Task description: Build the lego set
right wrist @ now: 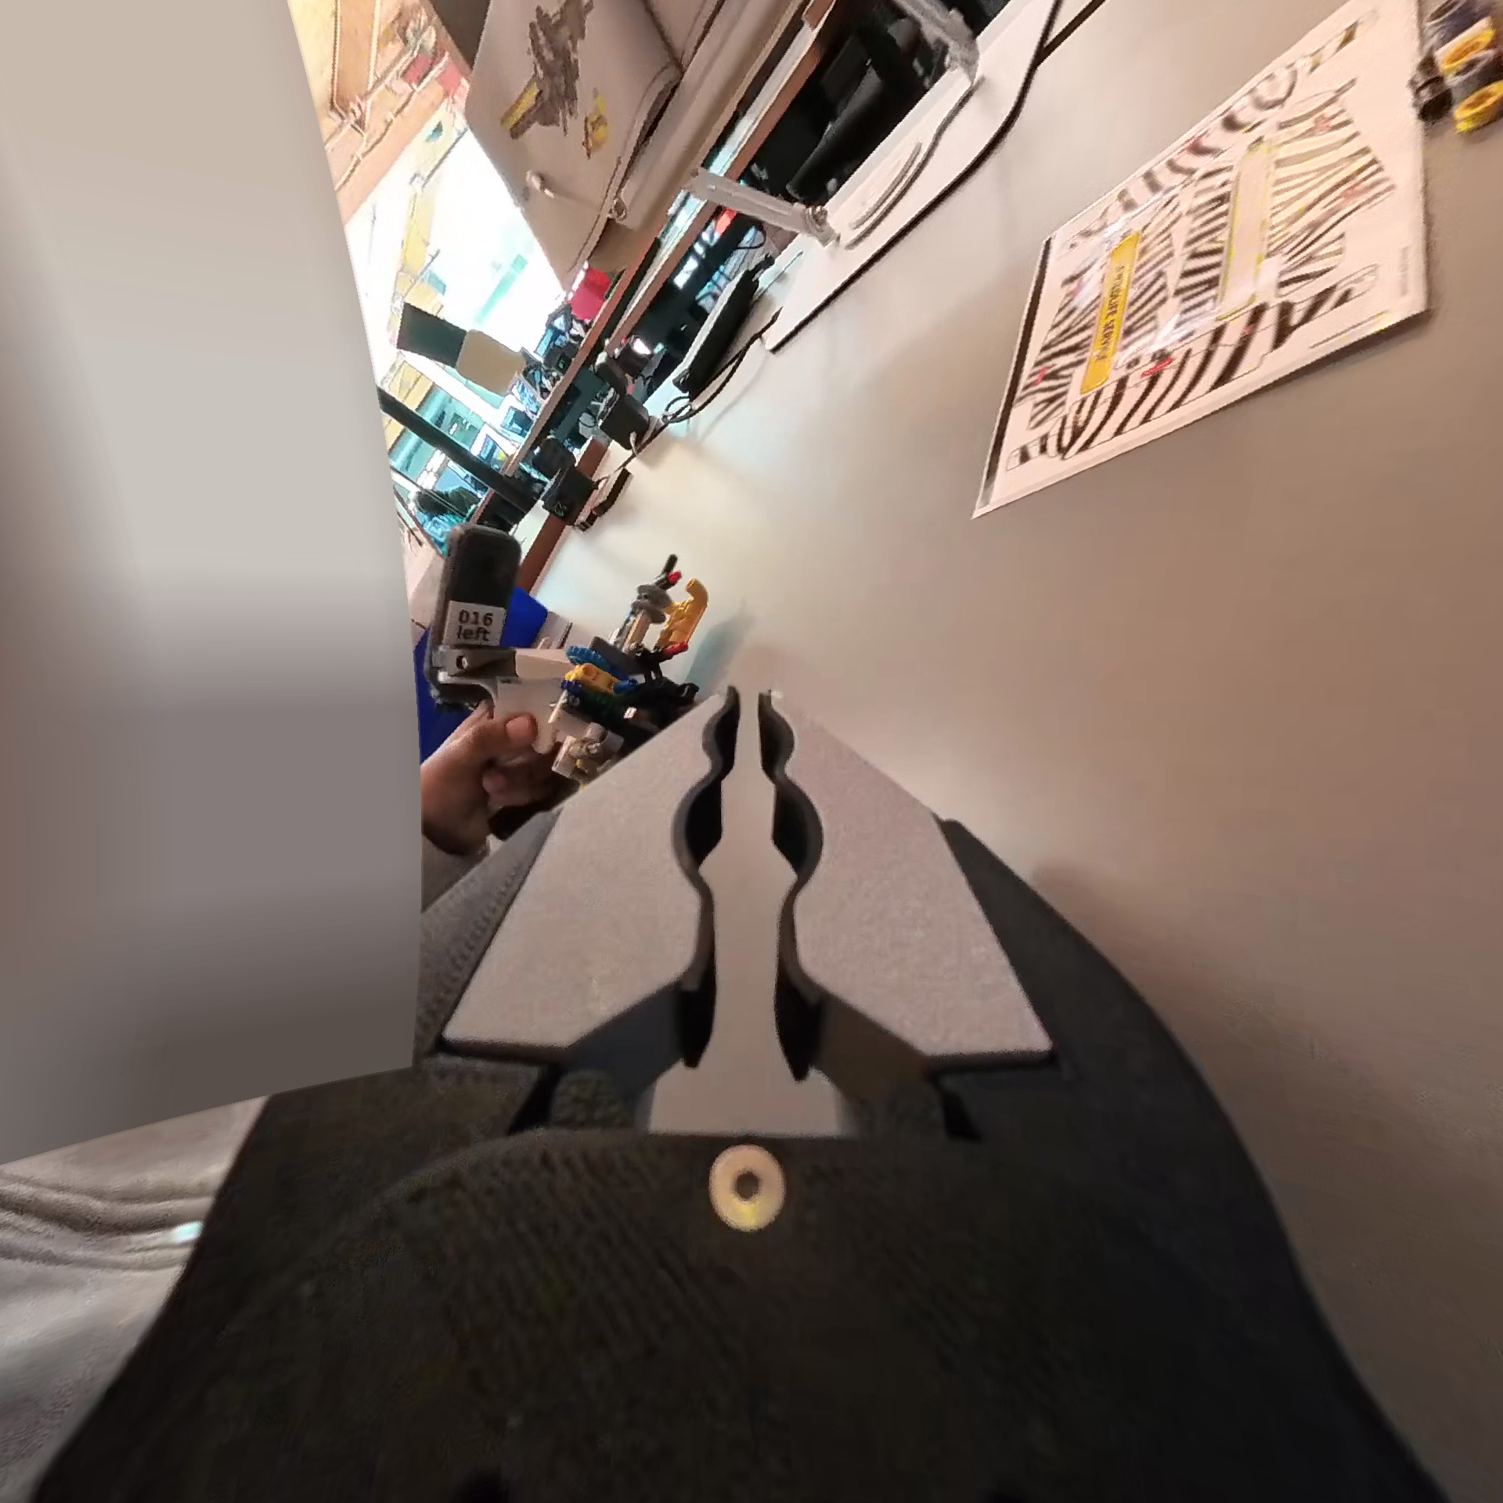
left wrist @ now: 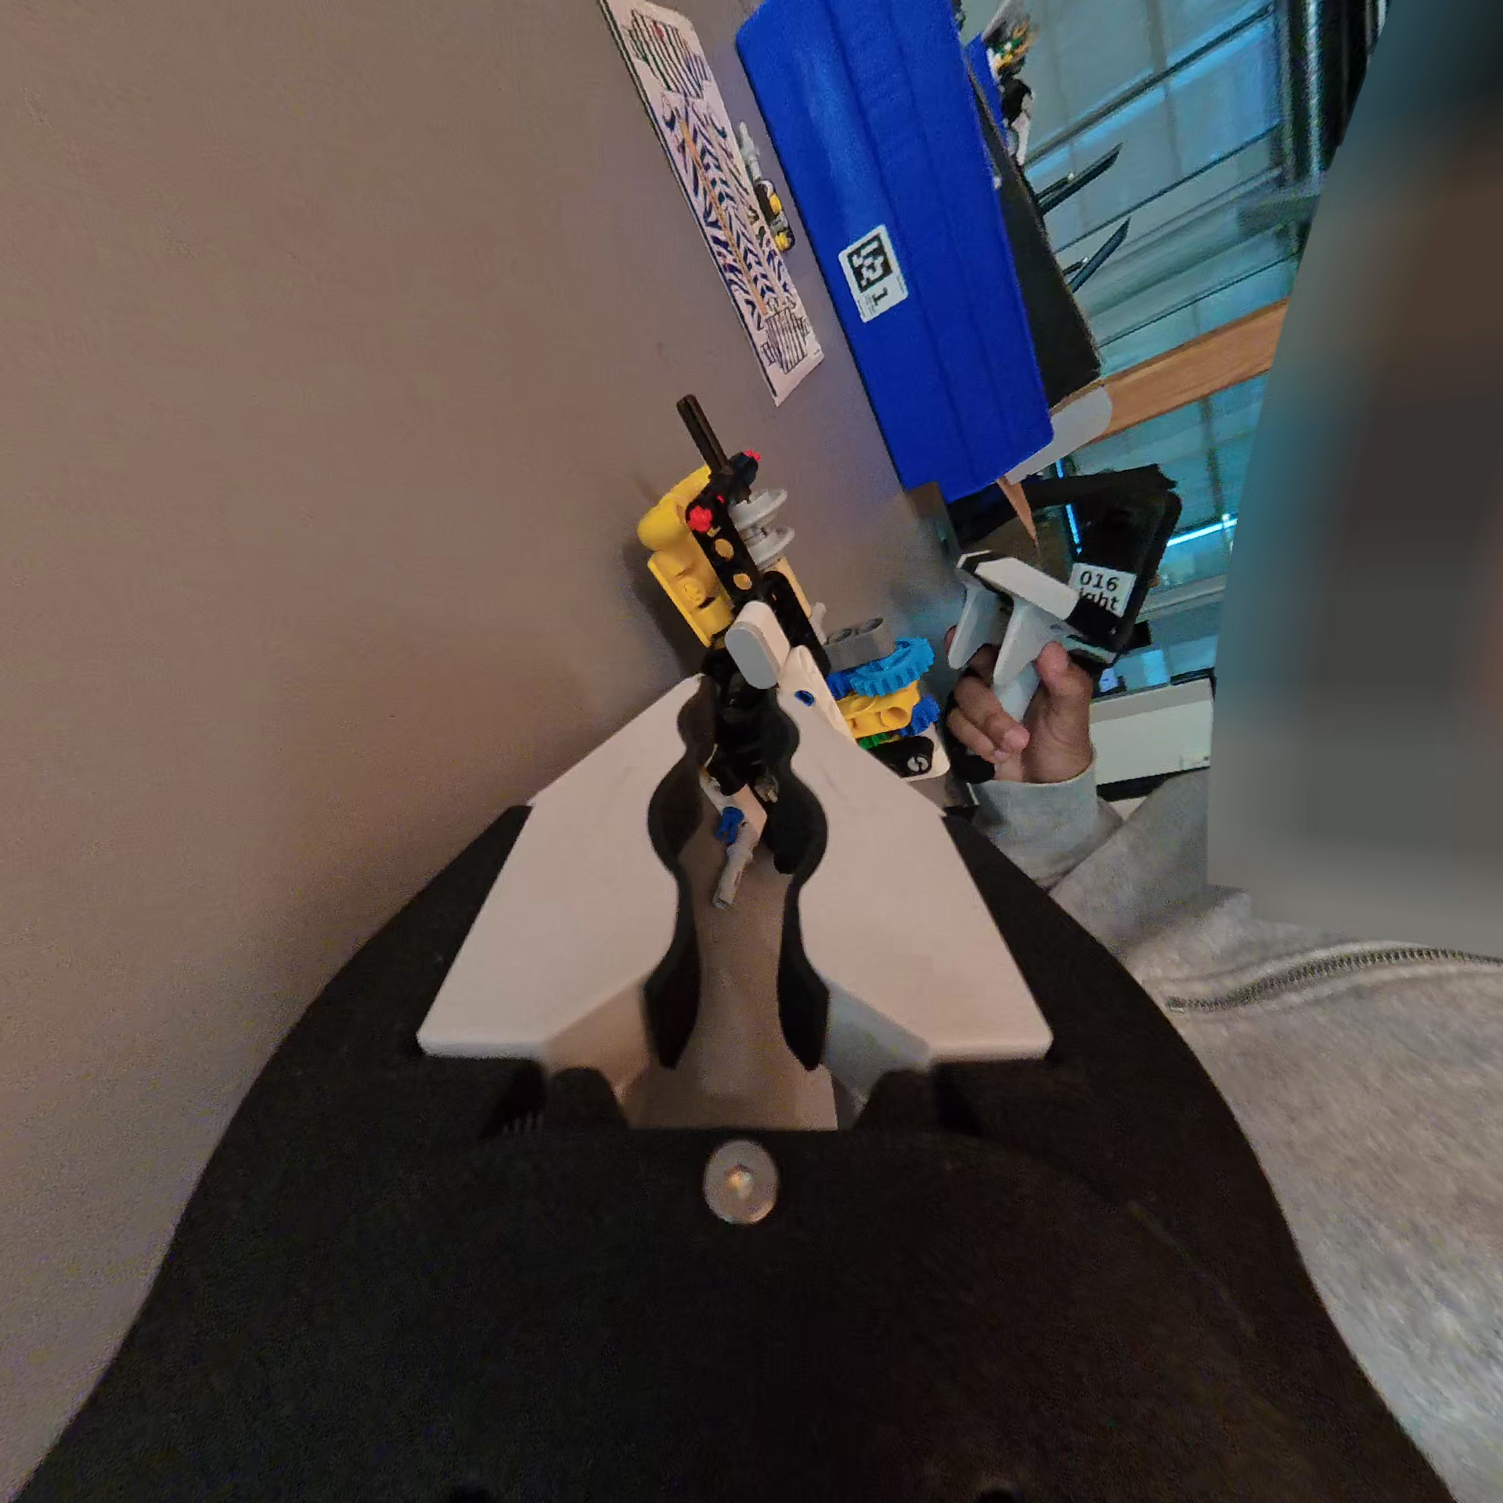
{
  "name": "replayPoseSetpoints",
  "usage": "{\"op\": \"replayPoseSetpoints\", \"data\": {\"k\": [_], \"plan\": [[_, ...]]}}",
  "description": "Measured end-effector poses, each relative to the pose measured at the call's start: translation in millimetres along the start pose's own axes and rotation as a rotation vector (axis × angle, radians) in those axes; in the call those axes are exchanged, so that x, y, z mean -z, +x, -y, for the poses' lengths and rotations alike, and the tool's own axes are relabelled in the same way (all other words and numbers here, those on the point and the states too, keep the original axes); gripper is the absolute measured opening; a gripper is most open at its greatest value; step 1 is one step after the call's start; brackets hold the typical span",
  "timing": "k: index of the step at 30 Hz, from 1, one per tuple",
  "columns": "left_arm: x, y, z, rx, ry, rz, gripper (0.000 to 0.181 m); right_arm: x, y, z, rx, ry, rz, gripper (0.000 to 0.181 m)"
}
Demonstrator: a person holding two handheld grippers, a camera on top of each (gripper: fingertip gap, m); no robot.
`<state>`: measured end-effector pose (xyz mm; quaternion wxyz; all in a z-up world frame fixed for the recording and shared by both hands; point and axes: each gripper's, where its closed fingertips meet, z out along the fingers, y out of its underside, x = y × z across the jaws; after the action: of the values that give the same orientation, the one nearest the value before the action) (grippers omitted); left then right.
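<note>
My left gripper [left wrist: 736,724] is shut on the base of a partly built lego model [left wrist: 732,569] and holds it tilted in front of the grey table [left wrist: 325,407]. The model has a yellow part [left wrist: 675,561], a black holed beam, a grey spring, a black axle [left wrist: 701,427] at its top and blue gears [left wrist: 882,675] at its right side. My right gripper [right wrist: 747,699] is shut with nothing between its pads. It points past the model [right wrist: 642,651], which shows to its left in the left gripper [right wrist: 569,695].
A striped sticker sheet [left wrist: 724,195] [right wrist: 1212,268] lies on the table. A blue box [left wrist: 895,244] with a square marker stands beyond it. Small loose lego parts [left wrist: 768,203] [right wrist: 1464,73] lie beside the sheet. A hand [left wrist: 1025,724] holds the right gripper's handle. The gap from one gripper's tips to the other's is roughly 20 cm.
</note>
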<state>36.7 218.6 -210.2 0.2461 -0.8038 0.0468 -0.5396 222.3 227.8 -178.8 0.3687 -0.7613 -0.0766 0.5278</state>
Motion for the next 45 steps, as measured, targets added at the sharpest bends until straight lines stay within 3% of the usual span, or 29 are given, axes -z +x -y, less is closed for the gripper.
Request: {"op": "replayPoseSetpoints", "data": {"k": [9,16,19,23,26,30,38,45], "plan": [[21.5,5.1,-12.5,-0.046,0.005,-0.021,0.029,-7.1,-19.3,-12.5,0.091,-0.034,0.023,0.007],[58.7,36.6,0.9,-0.215,0.304,-0.101,0.031,-16.6,-30.2,-10.3,0.243,0.001,-0.021,0.013],[67.0,46.7,3.4,-0.249,0.354,-0.163,0.045,-29.3,-34.2,3.6,0.338,0.081,-0.093,0.037],[65.6,60.1,-3.2,-0.351,0.345,-0.180,0.059,-49.4,-37.9,23.4,0.567,0.183,-0.234,0.053],[62.9,68.7,-10.1,-0.469,0.341,-0.140,0.062,-75.5,-45.3,23.4,0.669,0.167,-0.237,0.051],[62.9,70.9,-14.5,-0.519,0.354,-0.088,0.061,-95.4,-51.9,18.1,0.659,0.119,-0.168,0.047],[82.4,68.0,-9.8,-0.429,0.456,-0.114,0.061,-102.2,-51.0,14.0,0.596,0.054,-0.089,0.039],[80.1,66.7,-10.2,-0.443,0.449,-0.085,0.061,-96.4,-51.7,-4.2,0.606,-0.021,-0.110,0.038]]}}
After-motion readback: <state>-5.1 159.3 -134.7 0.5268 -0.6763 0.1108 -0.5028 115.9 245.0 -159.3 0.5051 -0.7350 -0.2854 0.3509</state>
